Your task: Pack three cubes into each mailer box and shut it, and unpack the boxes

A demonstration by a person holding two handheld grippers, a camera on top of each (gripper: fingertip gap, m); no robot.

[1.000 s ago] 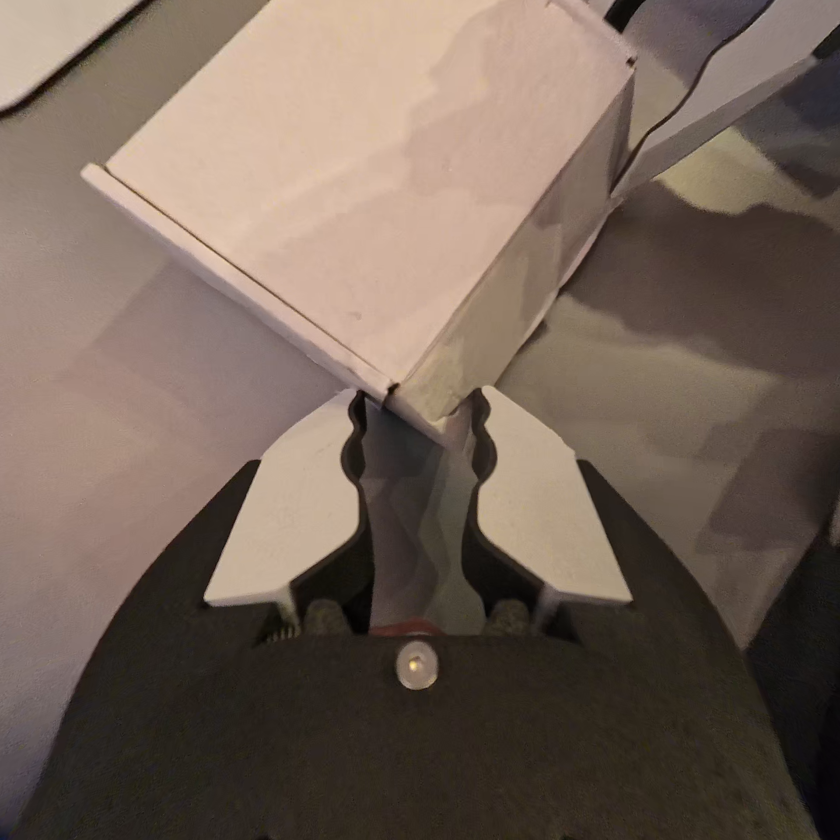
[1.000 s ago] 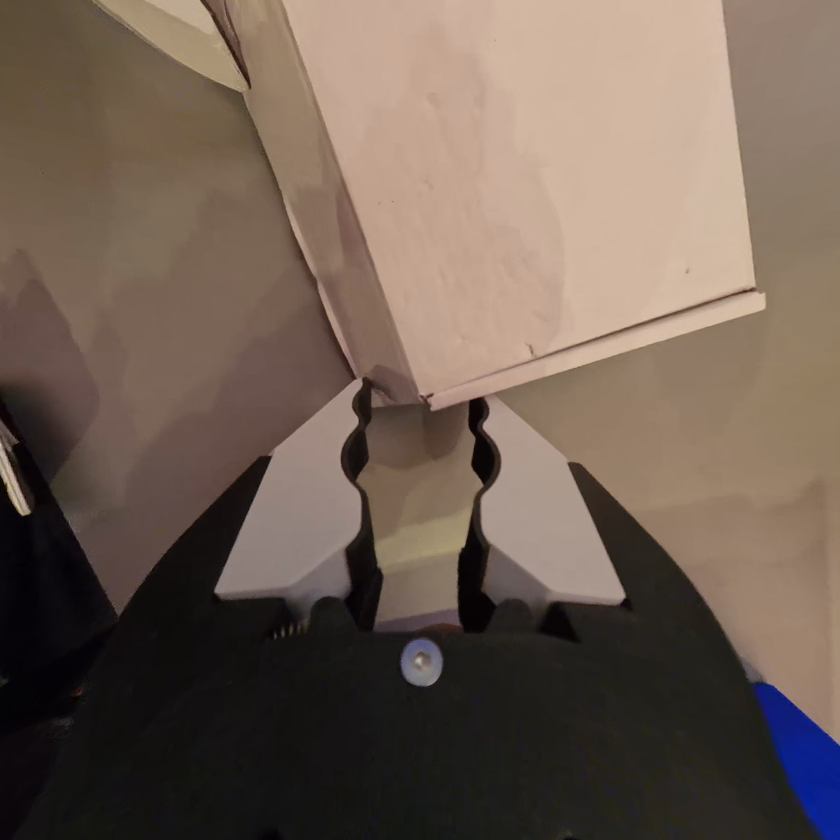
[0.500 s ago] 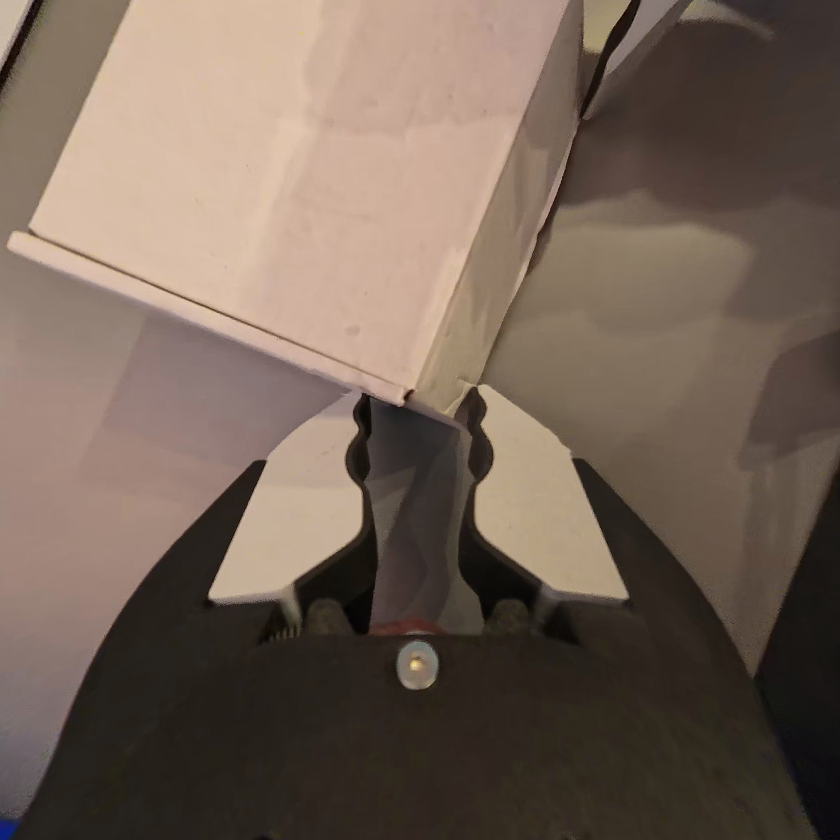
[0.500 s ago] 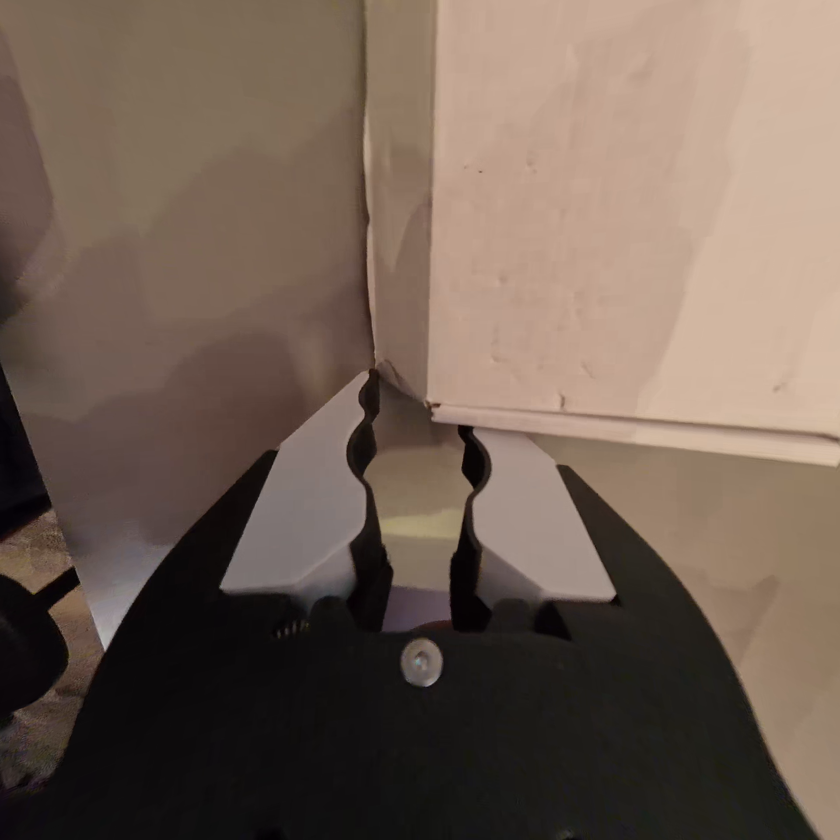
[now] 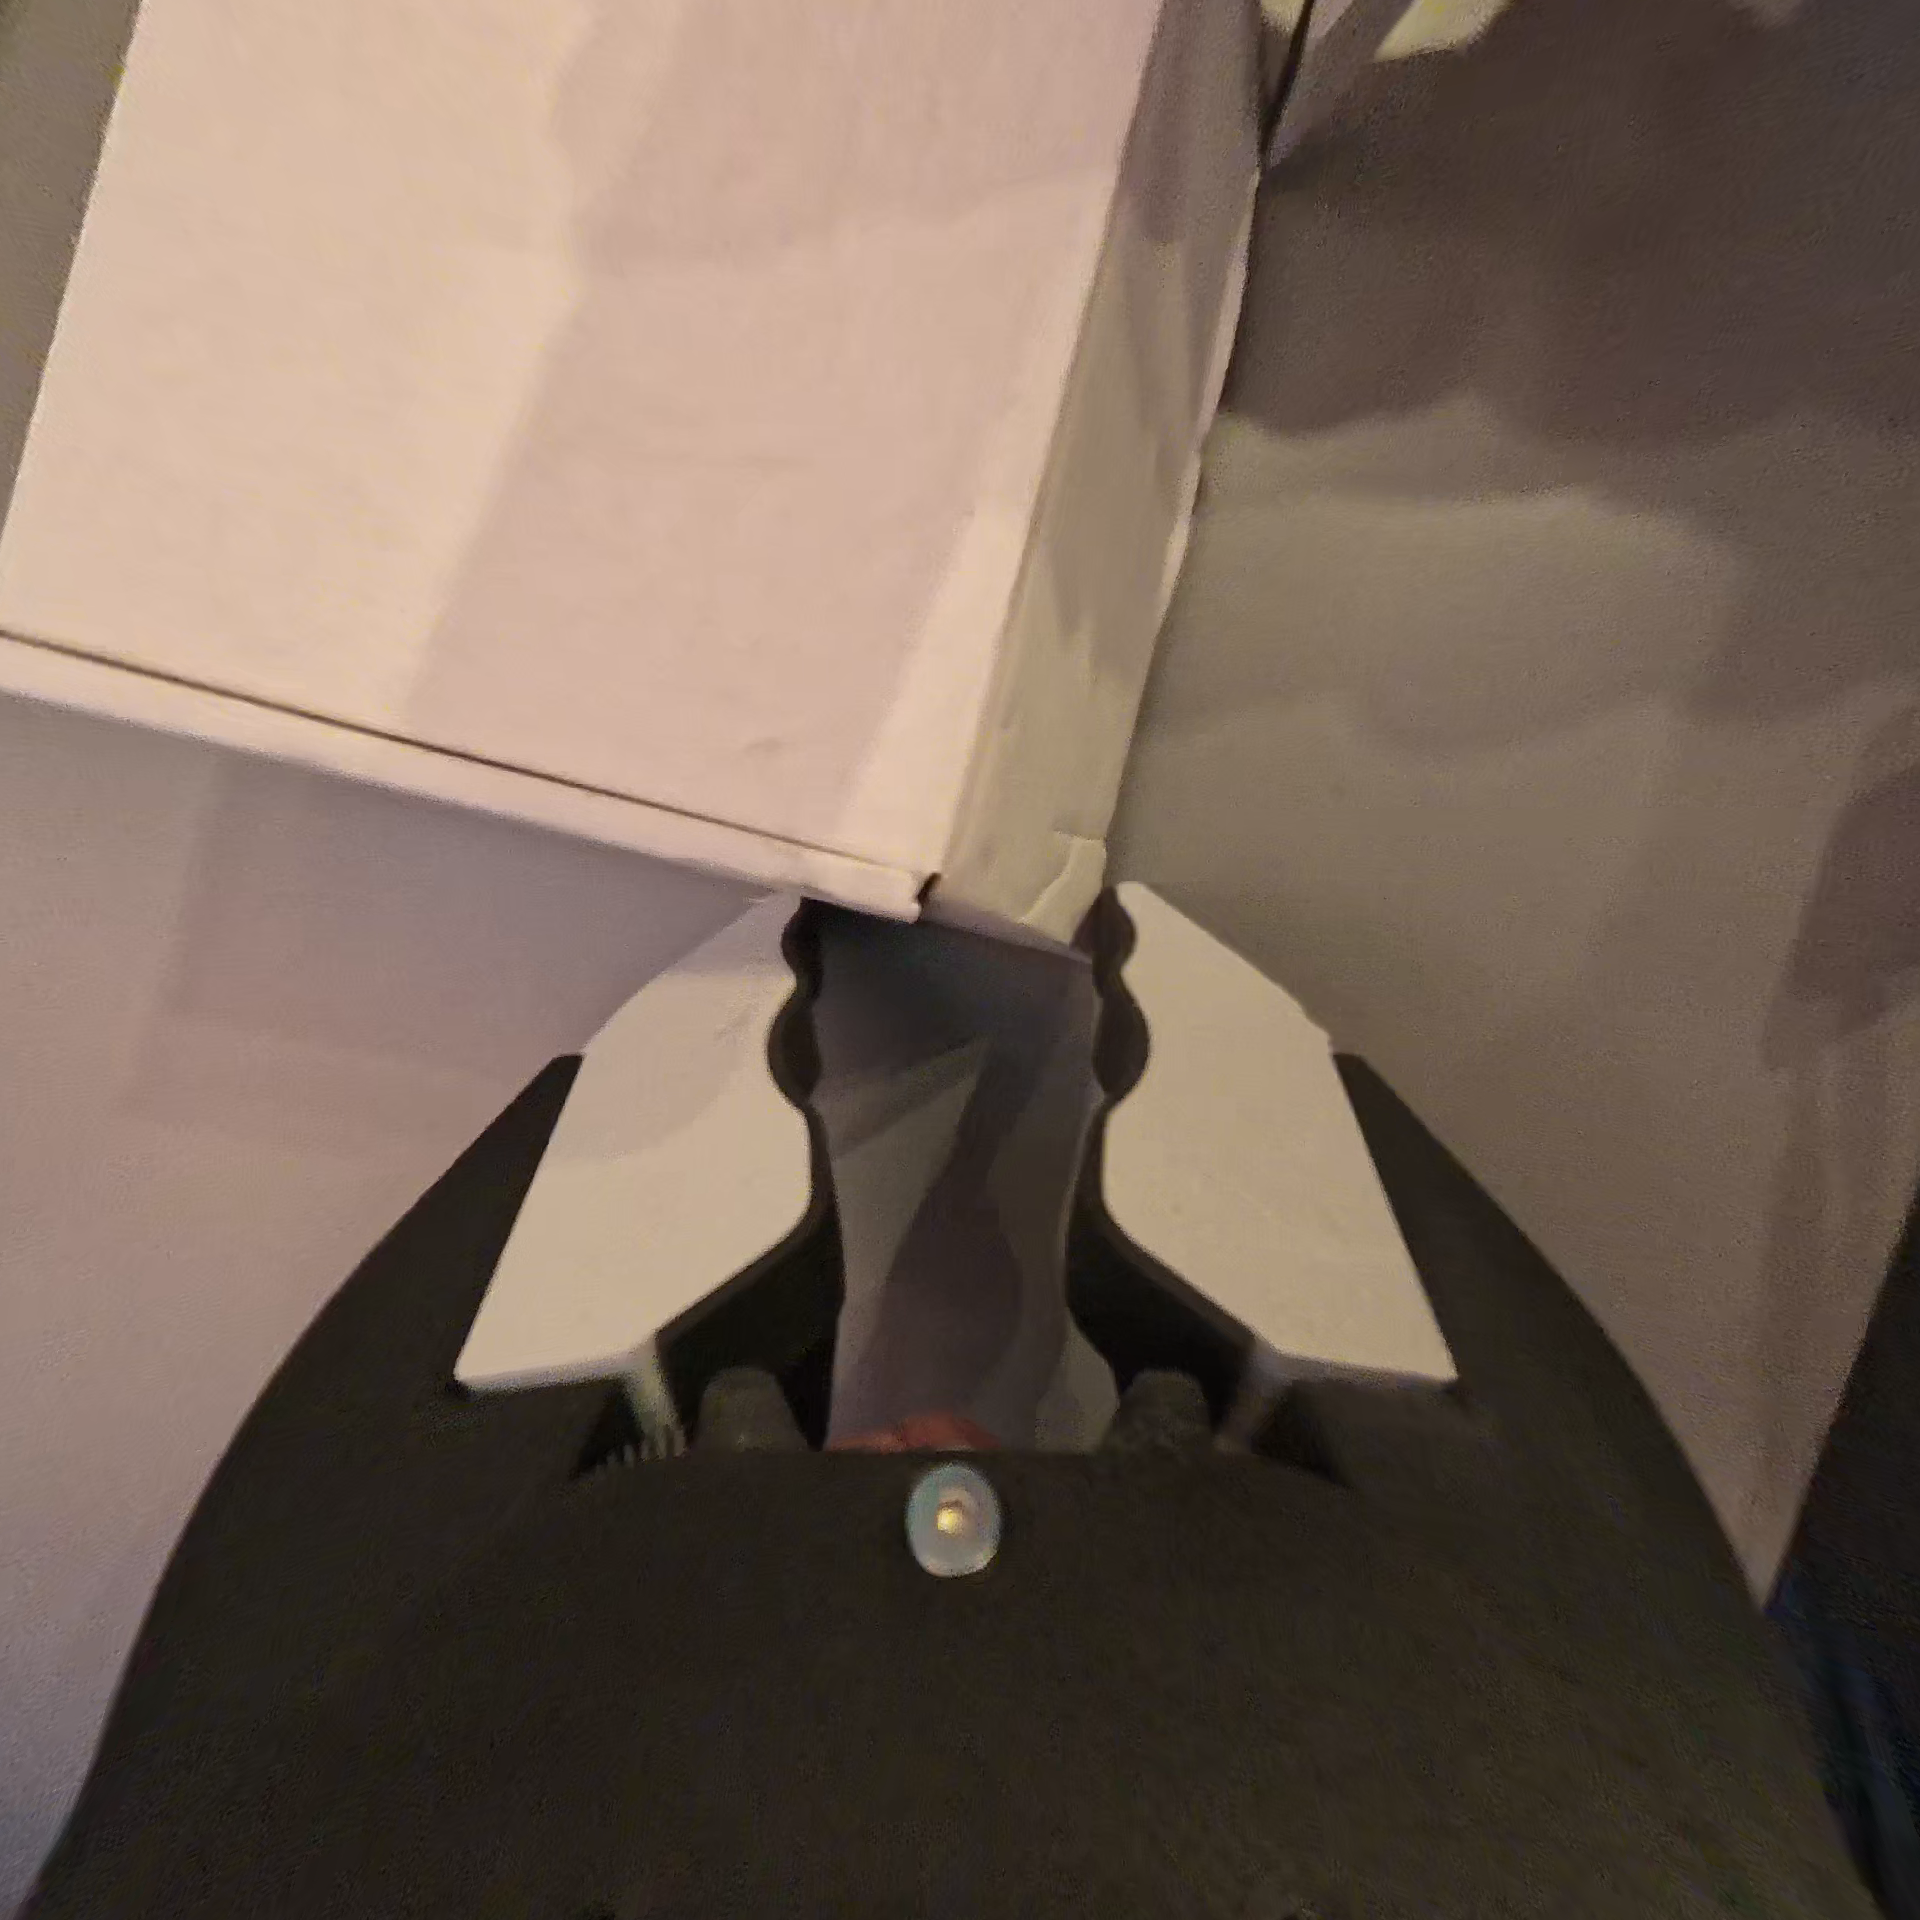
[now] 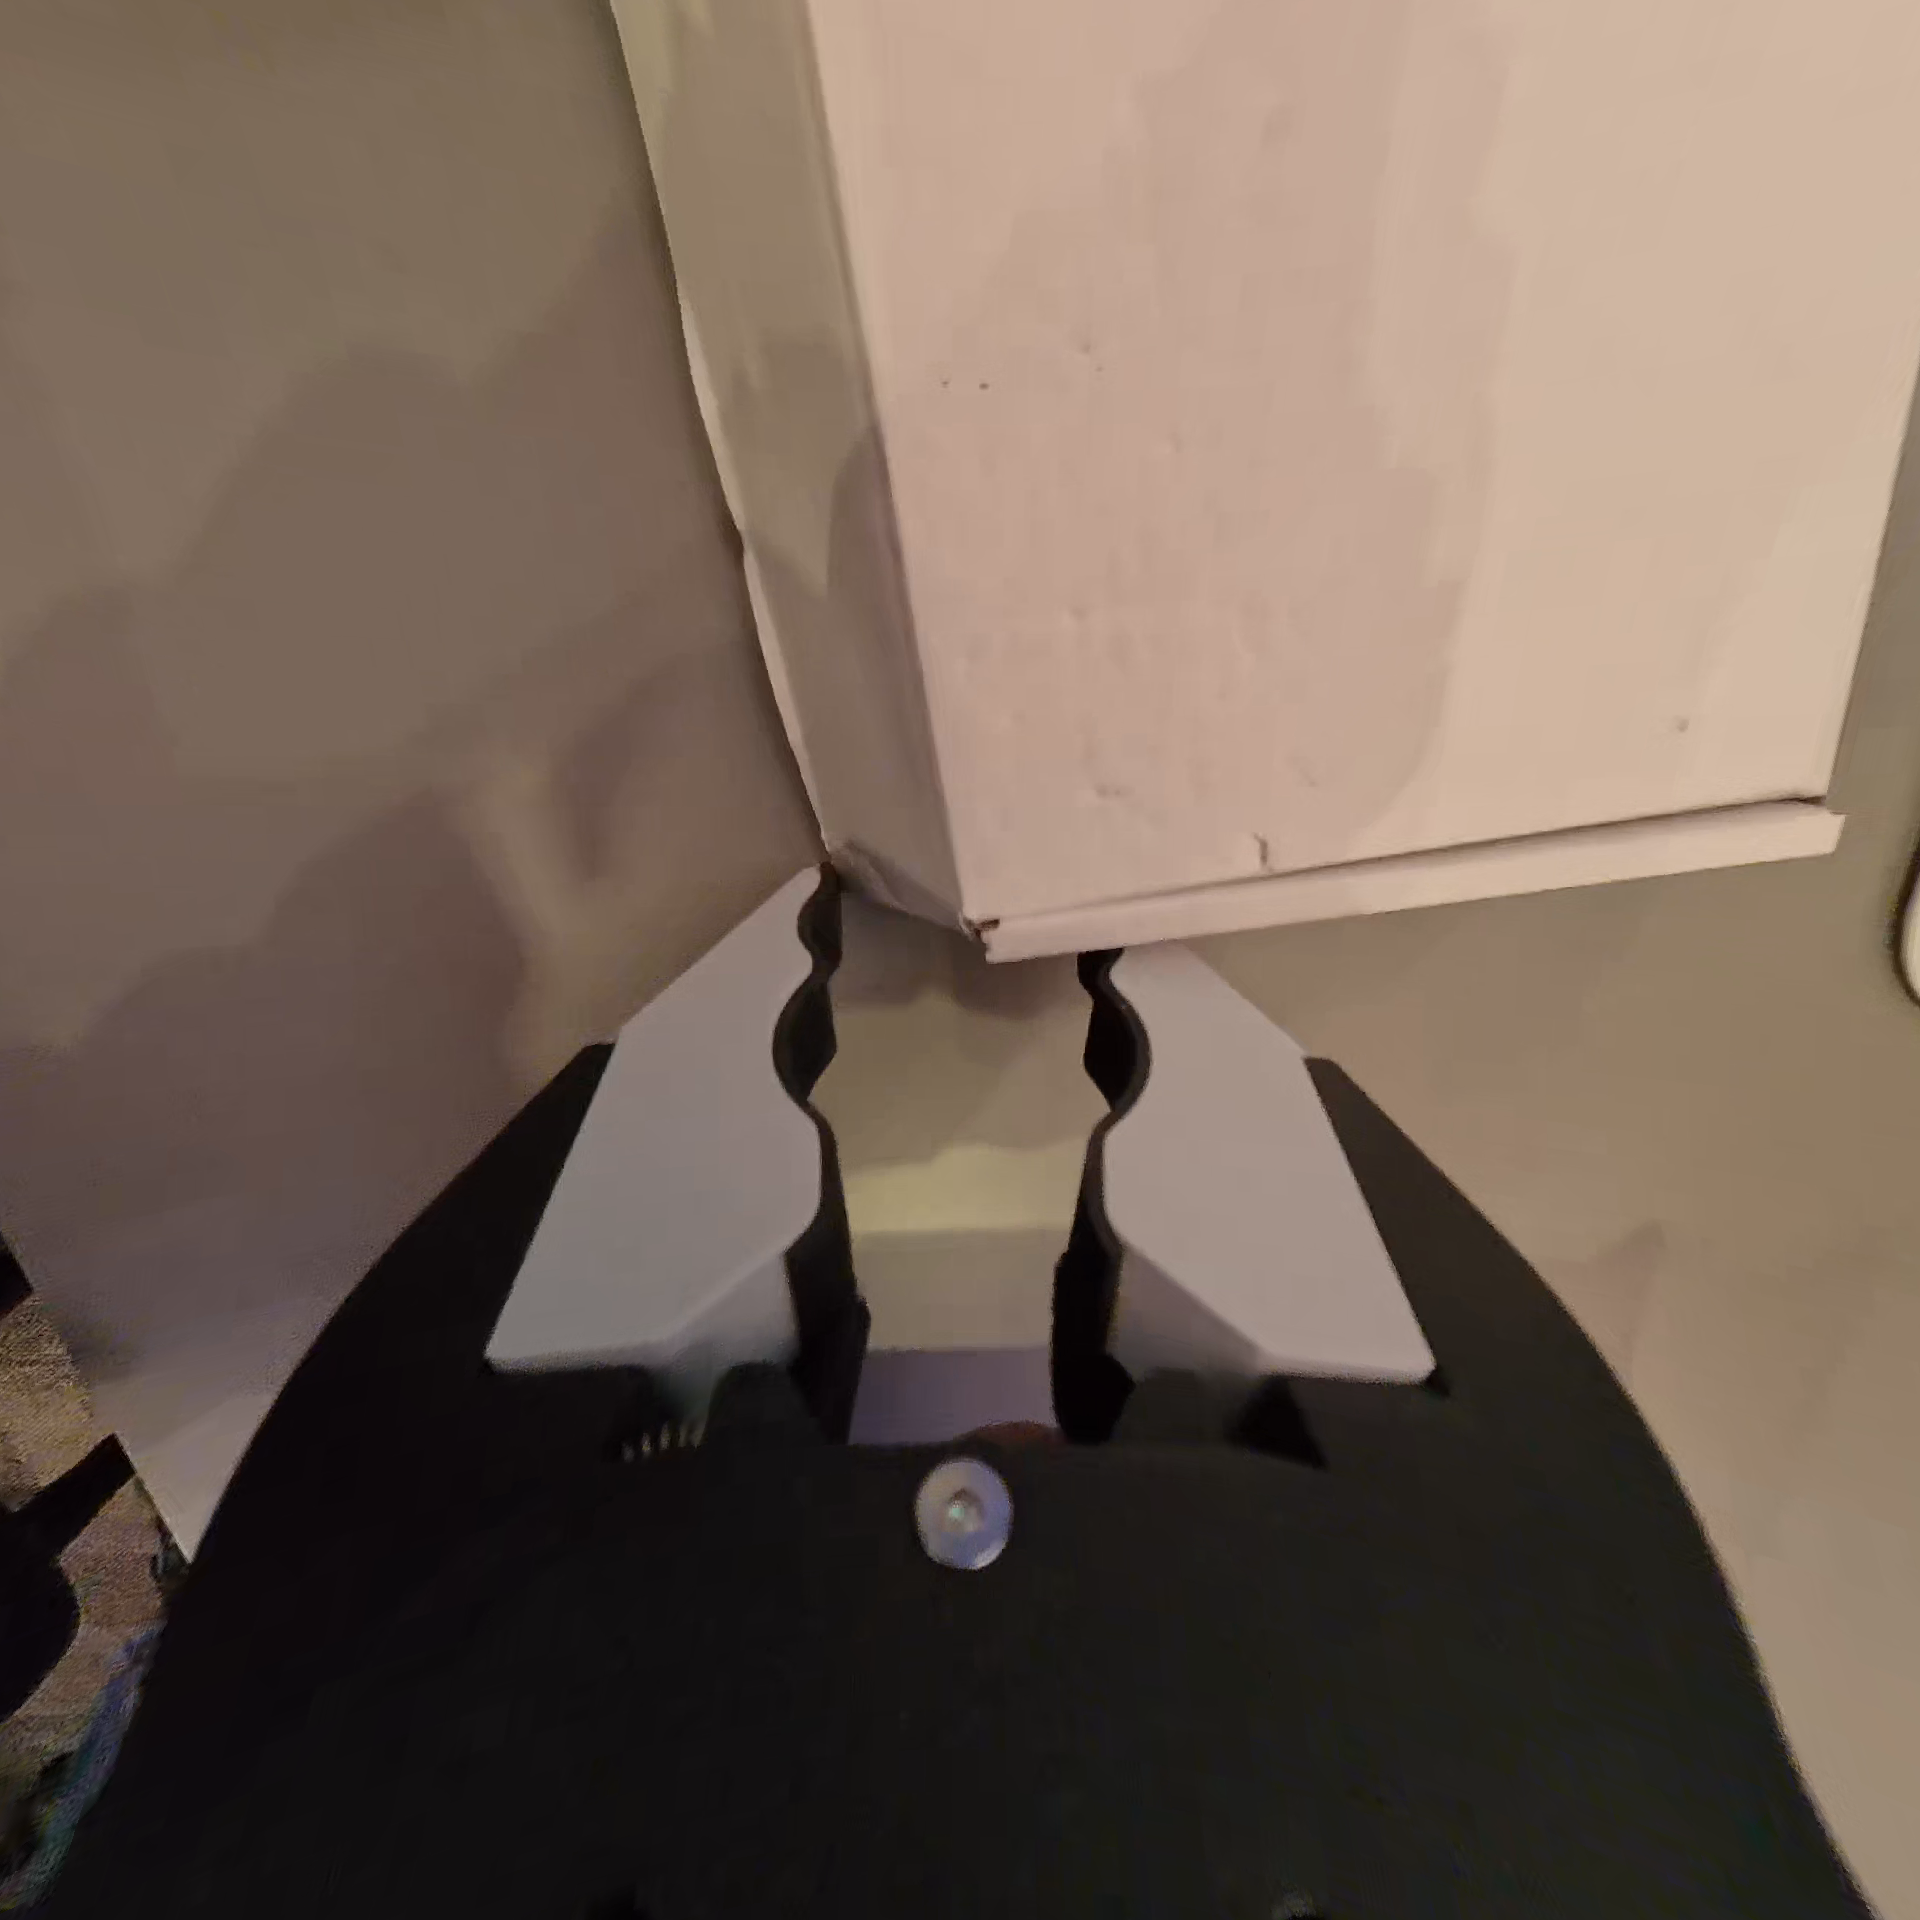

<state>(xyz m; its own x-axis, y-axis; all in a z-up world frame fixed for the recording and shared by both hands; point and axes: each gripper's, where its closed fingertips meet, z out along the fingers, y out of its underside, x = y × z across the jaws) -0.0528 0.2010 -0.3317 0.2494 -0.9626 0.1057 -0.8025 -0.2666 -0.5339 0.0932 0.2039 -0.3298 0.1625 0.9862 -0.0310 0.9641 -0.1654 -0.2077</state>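
Note:
A white cardboard mailer box fills the top of the left wrist view (image 5: pixel 582 416) and of the right wrist view (image 6: pixel 1299 468), held off the grey surface. My left gripper (image 5: pixel 951 914) is shut on the box's near right corner, with the wall between its fingers. My right gripper (image 6: pixel 956 925) is shut on the box's near left corner in the same way. A piece of the box's open flap (image 5: pixel 1340 62) shows at the top right of the left wrist view. No cubes are in view, and the inside of the box is hidden.
The grey tabletop (image 5: pixel 1558 727) lies under and around the box. A dark shape (image 5: pixel 1860 1455) stands at the right edge of the left wrist view. Patterned floor (image 6: pixel 62 1507) shows past the table edge at lower left. A white object (image 6: pixel 1910 935) sits at the right edge.
The box has swung and tilted in both views while both grippers keep their hold on its corners. It now fills more of the left wrist view, and the open flap has slid almost out of frame.

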